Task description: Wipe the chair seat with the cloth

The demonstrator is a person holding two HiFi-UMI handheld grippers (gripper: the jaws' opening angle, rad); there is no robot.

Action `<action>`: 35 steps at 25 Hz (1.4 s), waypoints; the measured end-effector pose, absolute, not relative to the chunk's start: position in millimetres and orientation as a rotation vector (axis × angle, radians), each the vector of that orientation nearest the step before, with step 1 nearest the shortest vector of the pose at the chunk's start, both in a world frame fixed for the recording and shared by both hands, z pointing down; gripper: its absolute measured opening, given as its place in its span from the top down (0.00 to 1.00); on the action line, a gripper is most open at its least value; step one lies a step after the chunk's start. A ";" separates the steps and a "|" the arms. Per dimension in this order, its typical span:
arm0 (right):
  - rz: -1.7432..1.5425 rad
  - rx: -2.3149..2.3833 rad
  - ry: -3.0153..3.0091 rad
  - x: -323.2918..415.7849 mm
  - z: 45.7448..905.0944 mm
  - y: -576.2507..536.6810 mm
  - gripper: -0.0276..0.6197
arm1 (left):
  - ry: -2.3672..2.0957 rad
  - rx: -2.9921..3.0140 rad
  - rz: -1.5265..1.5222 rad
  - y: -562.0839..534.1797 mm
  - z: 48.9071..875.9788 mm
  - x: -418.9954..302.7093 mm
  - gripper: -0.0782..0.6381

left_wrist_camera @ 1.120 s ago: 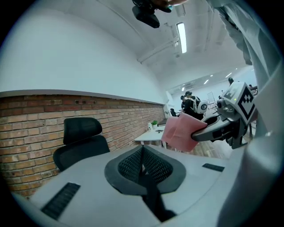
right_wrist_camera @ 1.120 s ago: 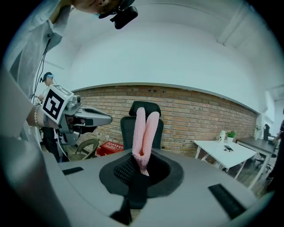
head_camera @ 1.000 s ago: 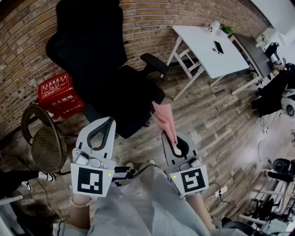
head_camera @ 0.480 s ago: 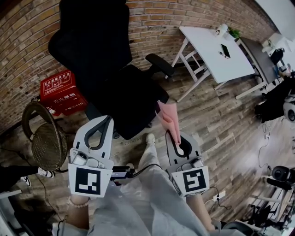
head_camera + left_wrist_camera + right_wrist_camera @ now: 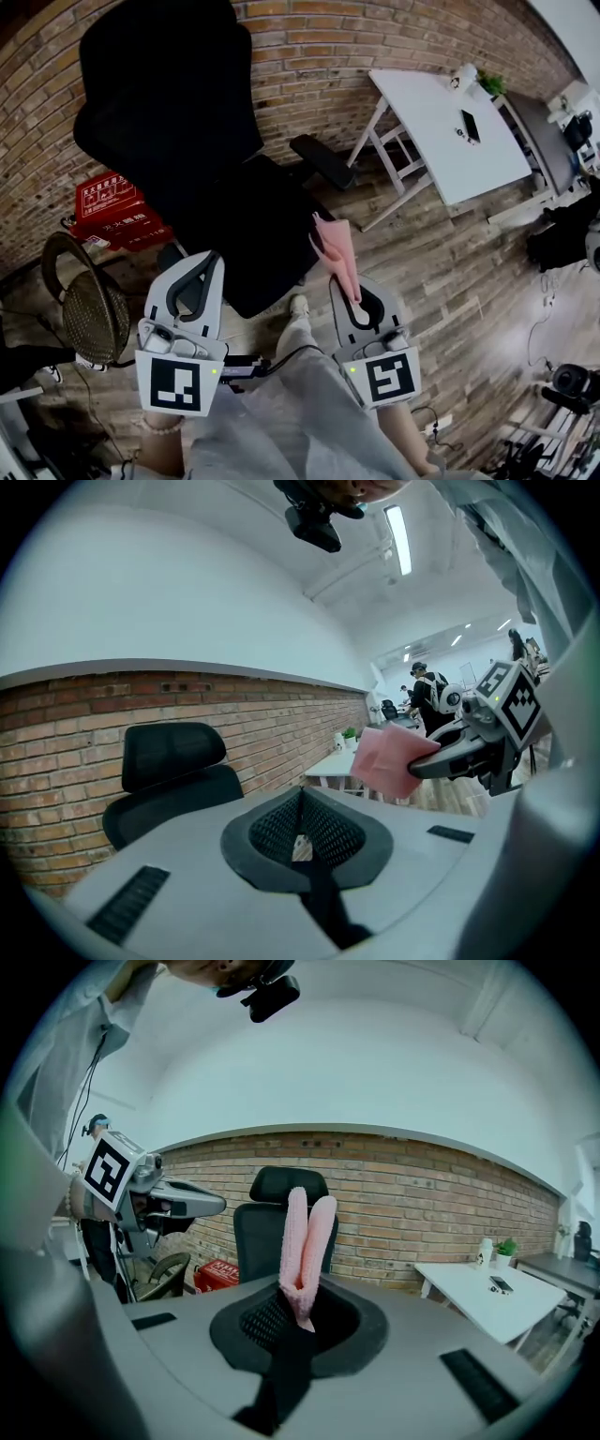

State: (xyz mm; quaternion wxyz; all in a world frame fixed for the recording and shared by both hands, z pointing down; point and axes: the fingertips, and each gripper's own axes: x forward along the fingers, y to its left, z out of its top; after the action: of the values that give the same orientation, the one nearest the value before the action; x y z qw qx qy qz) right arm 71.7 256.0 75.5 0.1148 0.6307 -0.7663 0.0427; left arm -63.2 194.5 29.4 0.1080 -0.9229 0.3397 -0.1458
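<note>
Pink cloth (image 5: 337, 251) is pinched between the closed jaws of the right gripper (image 5: 357, 292). Its folded free end sticks up past the jaw tips in two soft lobes. In the head view the cloth lies over the near edge of the black chair seat (image 5: 246, 225), on the side toward the white table (image 5: 441, 141); whether it touches the seat cannot be told. The left gripper (image 5: 202, 270) is held beside the right one, apart from the cloth, with its jaws pressed together and nothing between them, and its tips point at the front of the seat. The chair's tall backrest (image 5: 159, 89) stands before a brick wall (image 5: 319, 42), and one armrest (image 5: 322, 161) juts out toward the table. A red crate (image 5: 114, 208) sits on the wooden floor (image 5: 450, 272) by the wall, with a wicker chair (image 5: 92, 305) near it. A dark phone (image 5: 471, 127) lies on the table.
</note>
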 end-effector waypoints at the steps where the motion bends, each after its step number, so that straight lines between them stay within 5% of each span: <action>1: 0.119 1.830 -2.258 80.6 74.3 245.9 0.87 | 1.022 -2.719 -0.434 186.3 29.7 -54.4 0.87; 17: 0.116 1.415 -2.412 157.0 104.0 114.6 0.87 | 1.400 -2.745 -0.458 78.8 46.6 24.3 0.87; 35: 0.298 1.265 -2.382 111.1 223.2 33.7 0.87 | 1.318 -2.679 -0.661 0.5 143.0 -17.6 0.87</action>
State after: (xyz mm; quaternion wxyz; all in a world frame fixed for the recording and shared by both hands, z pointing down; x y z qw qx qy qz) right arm 111.1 33.7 223.2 0.2124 0.4557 -0.8577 0.1075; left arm -17.6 0.5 143.0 0.0418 -0.8753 0.4306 -0.2161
